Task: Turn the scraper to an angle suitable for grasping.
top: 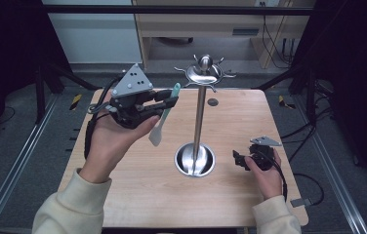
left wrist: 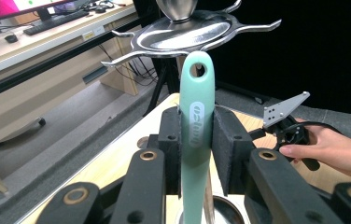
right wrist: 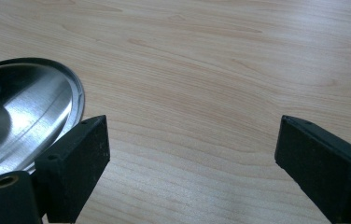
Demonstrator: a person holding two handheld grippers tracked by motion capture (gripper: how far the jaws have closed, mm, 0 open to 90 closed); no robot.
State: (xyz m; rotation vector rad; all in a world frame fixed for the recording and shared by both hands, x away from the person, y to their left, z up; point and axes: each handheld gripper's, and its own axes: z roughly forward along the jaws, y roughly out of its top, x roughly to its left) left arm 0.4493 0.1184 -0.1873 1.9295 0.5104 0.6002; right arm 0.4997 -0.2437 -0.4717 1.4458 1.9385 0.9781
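The left hand-held gripper (top: 172, 99), clenching a teal spatula (left wrist: 195, 135), is nearing the rack's hooks (left wrist: 117, 59), needing its hole aligned, while the right hand-held gripper (right wrist: 190, 163) is resting released.

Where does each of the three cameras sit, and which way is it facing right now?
High view: above the person's side, looking forward and down on the table; both forearms show.
Left gripper view: rides the left tool, facing the rack's hooks; its pads clamp the spatula.
Right gripper view: rides the right tool, looking down at bare tabletop.
Shared: the rack's steel base.
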